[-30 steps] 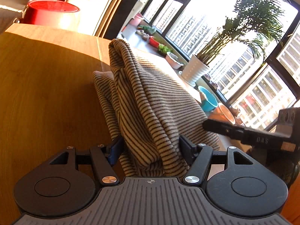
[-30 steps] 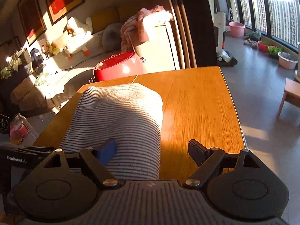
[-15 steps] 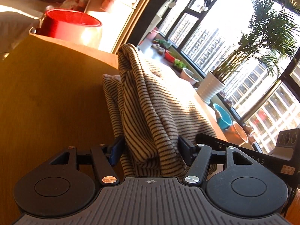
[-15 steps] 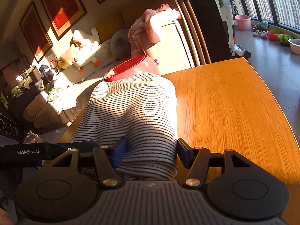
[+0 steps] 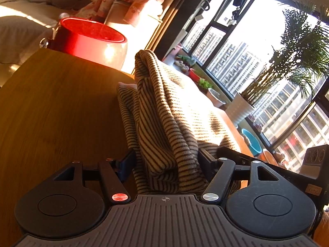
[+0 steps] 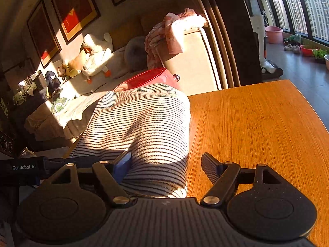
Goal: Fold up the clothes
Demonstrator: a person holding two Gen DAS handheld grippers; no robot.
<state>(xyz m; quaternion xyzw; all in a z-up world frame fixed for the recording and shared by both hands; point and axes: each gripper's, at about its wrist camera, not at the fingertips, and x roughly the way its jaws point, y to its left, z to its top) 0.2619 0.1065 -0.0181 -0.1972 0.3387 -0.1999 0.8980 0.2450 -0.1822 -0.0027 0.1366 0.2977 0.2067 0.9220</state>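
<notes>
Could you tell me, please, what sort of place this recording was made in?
Most likely a living room in a high-rise flat. A cushioned sofa with a white plush goose stands beyond the wooden table, framed red pictures hang on the wall, and tall windows look onto apartment towers.

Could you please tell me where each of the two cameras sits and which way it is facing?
Left wrist: on the left gripper, facing the sunlit windows; its opening jaws flank the striped knit garment.
Right wrist: on the right gripper, facing the sofa and framed pictures; its opening jaws straddle the garment, right finger clear.
Shared: the garment, wooden table, red pot, each other's gripper.
</notes>
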